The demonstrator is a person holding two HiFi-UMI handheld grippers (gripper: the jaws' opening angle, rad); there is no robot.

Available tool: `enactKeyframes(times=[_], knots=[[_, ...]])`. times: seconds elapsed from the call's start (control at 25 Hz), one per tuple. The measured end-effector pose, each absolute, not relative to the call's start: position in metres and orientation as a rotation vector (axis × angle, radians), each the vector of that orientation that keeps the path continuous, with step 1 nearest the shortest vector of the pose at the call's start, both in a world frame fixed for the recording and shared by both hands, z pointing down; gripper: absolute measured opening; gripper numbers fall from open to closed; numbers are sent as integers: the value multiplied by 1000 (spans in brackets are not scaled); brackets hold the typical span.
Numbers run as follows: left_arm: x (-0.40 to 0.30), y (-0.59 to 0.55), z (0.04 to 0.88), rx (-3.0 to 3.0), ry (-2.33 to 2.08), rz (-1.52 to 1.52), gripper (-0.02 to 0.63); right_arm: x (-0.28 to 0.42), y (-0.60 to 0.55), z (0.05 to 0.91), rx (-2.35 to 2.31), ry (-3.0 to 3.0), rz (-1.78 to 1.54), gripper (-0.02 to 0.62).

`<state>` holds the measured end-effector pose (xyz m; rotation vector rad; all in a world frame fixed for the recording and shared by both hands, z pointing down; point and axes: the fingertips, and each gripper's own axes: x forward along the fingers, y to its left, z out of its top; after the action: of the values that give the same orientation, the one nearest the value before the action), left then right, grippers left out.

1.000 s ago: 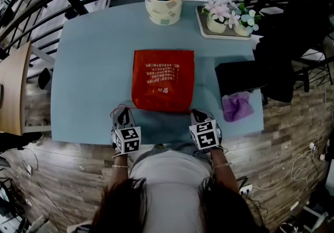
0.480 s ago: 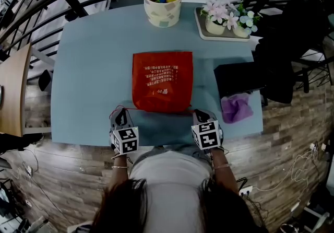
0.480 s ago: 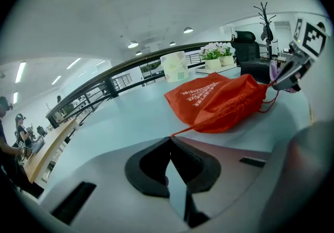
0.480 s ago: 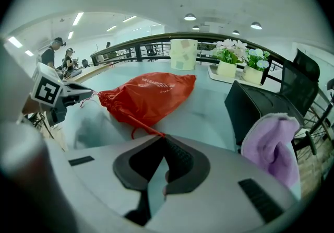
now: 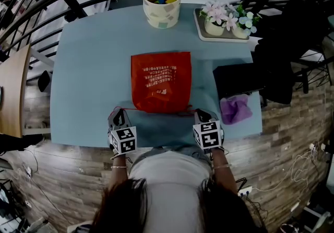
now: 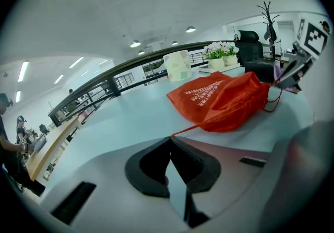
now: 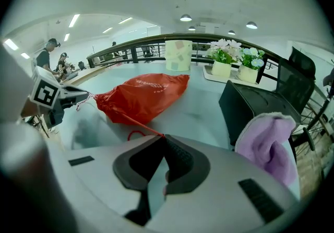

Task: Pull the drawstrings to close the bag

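An orange-red drawstring bag [image 5: 160, 81] with white print lies flat on the pale blue table [image 5: 88, 70], its gathered mouth toward me. My left gripper [image 5: 120, 117] is shut on the left drawstring [image 6: 188, 128], which runs taut to the bag [image 6: 222, 97]. At the bag's other near corner my right gripper [image 5: 201, 116] is shut on the right drawstring [image 7: 136, 125], stretched from the bag [image 7: 141, 96] to the jaws. The bag's mouth is puckered between the two grippers.
A patterned pot with coloured blocks [image 5: 162, 4] stands at the table's far edge. A tray of white flower pots [image 5: 225, 22] sits at the far right. A black box [image 5: 236, 79] and a purple cloth [image 5: 235, 107] lie right of the bag.
Both grippers have drawn apart and slightly toward me with the strings. The bag's near edge has narrowed and bunched, and the bag has slid a little leftward.
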<state>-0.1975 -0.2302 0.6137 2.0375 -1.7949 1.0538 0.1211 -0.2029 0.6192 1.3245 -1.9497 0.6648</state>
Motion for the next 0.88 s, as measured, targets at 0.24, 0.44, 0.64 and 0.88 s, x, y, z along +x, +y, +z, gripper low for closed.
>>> enactKeyframes(times=[0.24, 0.44, 0.64, 0.88], knots=[[-200, -232, 614, 2026, -1803, 1047, 17, 127, -205, 619, 1343, -1946, 671, 29], [-202, -235, 613, 2020, -1814, 1040, 17, 132, -206, 618, 1353, -1942, 675, 29], [-203, -237, 614, 2006, -1819, 1031, 17, 136, -208, 619, 1356, -1938, 680, 29], [-214, -238, 613, 1975, -1846, 1026, 17, 148, -207, 619, 1376, -1928, 702, 29]])
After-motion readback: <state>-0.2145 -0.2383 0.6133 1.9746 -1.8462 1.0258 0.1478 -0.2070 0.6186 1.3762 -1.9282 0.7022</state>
